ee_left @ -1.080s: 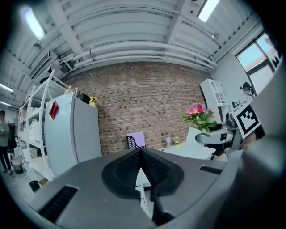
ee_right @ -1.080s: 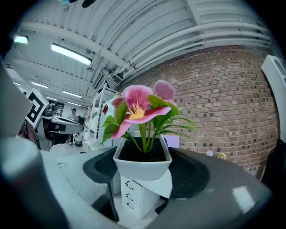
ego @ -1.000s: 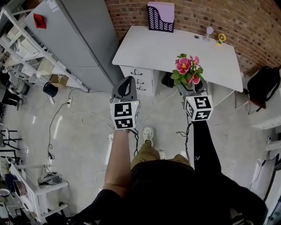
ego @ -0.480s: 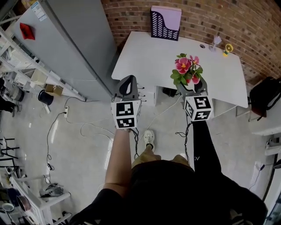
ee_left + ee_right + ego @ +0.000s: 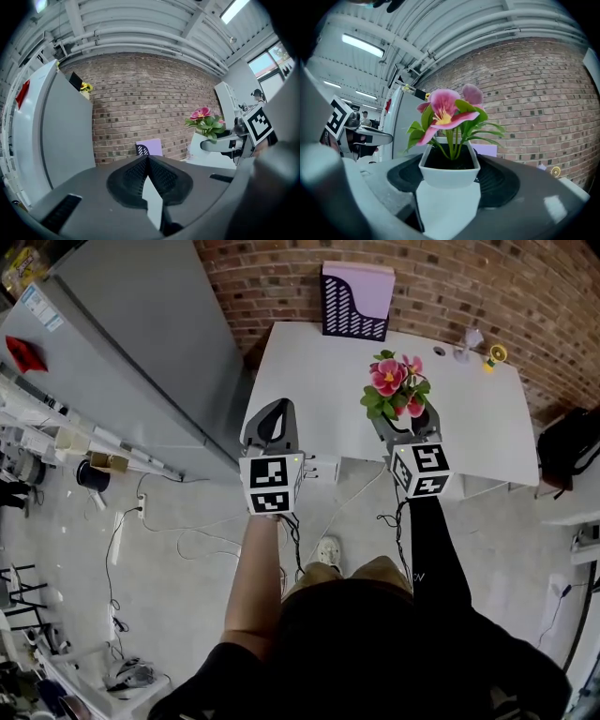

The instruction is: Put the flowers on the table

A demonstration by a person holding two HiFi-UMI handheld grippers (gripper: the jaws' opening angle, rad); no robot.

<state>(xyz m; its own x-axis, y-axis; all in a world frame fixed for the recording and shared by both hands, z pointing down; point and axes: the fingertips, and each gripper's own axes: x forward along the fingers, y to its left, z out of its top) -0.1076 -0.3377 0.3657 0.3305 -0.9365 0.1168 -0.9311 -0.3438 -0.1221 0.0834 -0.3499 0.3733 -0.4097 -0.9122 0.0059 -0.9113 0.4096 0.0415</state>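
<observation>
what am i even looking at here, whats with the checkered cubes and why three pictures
There is no robot here. A person holds a two-jaw hand tool in each hand, and the patterned cubes are part of those tools. The top-down picture comes from a camera on the person's head. The other two come from cameras riding on each tool, looking along its jaws. The right gripper is clamped on a white flower pot with pink flowers. The left gripper is shut and empty. Ahead stands a white table against a brick wall, bearing a purple file holder.
</observation>
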